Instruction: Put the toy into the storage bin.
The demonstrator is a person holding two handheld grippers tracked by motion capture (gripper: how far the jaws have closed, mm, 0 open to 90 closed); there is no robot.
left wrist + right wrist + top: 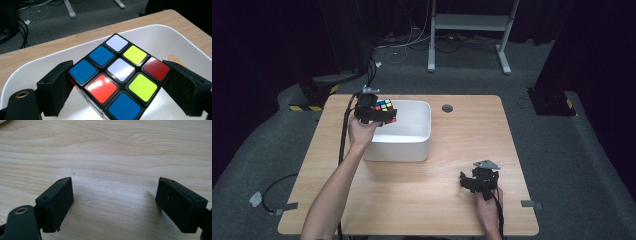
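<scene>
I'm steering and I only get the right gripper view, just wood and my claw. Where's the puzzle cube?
Observer: The left claw is shut on the puzzle cube, one jaw on each side.
Operator: Is it over the table?
Observer: No, it's above the white tub, at its far left corner.
Operator: Where am I, then?
Observer: Your right claw is open, low over the table near its front right edge, apart from the tub.

Wooden table, grey carpet floor, metal stand behind.
</scene>
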